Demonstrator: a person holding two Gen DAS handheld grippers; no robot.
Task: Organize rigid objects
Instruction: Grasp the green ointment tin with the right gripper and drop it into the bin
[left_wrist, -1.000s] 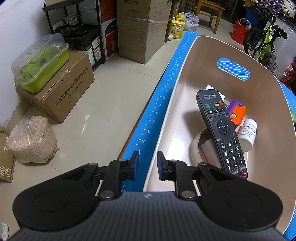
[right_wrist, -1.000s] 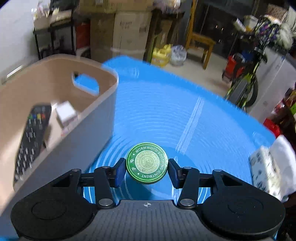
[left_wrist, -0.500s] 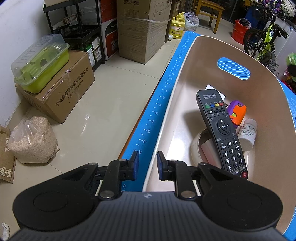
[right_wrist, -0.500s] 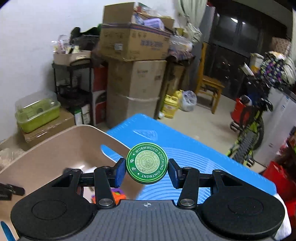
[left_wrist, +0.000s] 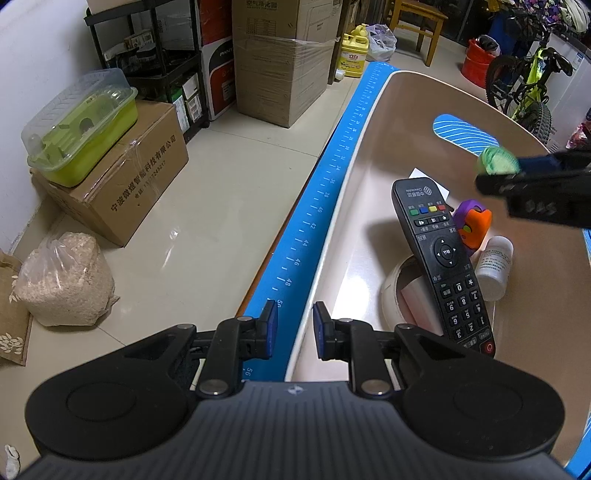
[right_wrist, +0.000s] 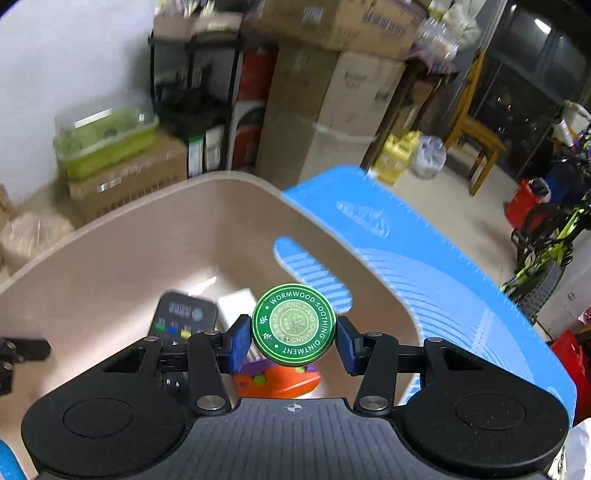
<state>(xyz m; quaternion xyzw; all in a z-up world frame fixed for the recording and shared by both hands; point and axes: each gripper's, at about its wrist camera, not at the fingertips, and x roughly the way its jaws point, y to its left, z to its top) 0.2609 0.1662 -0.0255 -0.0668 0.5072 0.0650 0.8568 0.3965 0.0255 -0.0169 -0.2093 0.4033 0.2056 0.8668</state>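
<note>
**A:** Ointment tin (right_wrist: 294, 324), the green one lettered "Wormwood Soothing Ointment": where does it sit right now?

**B:** Between the blue pads of the right gripper (right_wrist: 294, 341), clamped at its rim with the lid facing the camera. It hangs in the air above the beige storage bin (right_wrist: 110, 258), roughly over the purple-and-orange toy (right_wrist: 275, 380). In the left wrist view the tin (left_wrist: 496, 159) shows blurred at about 2 o'clock, over the far half of the bin (left_wrist: 369, 155).

**A:** And the left gripper (left_wrist: 294, 328)?

**B:** Nearly closed, only a narrow gap, straddling the bin's near rim at 6 o'clock. Whether the pads press on the wall I cannot tell.

**A:** What is already inside?

**B:** A black remote control (left_wrist: 441, 258) lying partly over a roll of tape (left_wrist: 395, 291), with a white bottle (left_wrist: 495, 267) and the toy at its 3 o'clock, and a white card (left_wrist: 424, 177) at 12.

**A:** What could go wrong?

**B:** My guess: a release from this height lets the tin land on the toy's uneven top or the remote's sloped face, bounce or roll on its edge, and knock the bottle. The grip is only on the curved rim, so any twist could let it slip early. The bin could also shift if the left gripper is not really holding it.
</note>
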